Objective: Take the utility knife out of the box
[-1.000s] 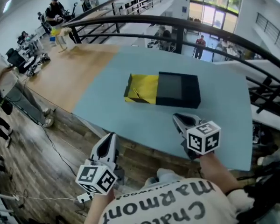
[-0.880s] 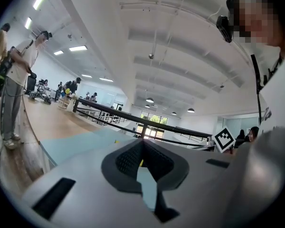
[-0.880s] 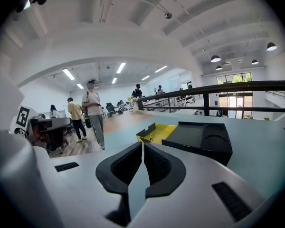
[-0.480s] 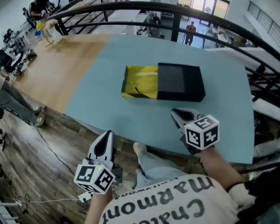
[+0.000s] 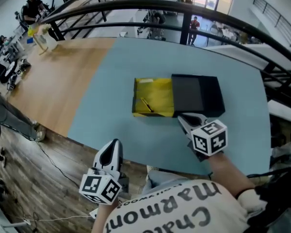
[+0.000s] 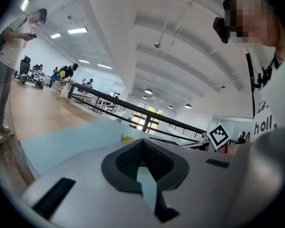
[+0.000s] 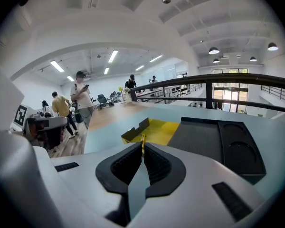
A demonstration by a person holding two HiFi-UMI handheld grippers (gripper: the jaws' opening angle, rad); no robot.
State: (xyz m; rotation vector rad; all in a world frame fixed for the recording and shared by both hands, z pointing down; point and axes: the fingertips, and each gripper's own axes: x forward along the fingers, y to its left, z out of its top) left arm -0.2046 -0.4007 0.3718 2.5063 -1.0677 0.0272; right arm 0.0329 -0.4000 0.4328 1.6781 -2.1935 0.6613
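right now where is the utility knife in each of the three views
Head view: utility knife lies in the yellow tray, toward its near left corner.
Left gripper view: knife not in it; only a sliver of the tray shows.
Right gripper view: knife low centre, inside the tray.
Shared landmark: the yellow tray.

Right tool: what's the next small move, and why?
Probably open the right tool and ease it forward-left over the yellow tray. Its jaws are together and empty at the near edge of the box, and the utility knife lies untouched in that tray, just ahead.
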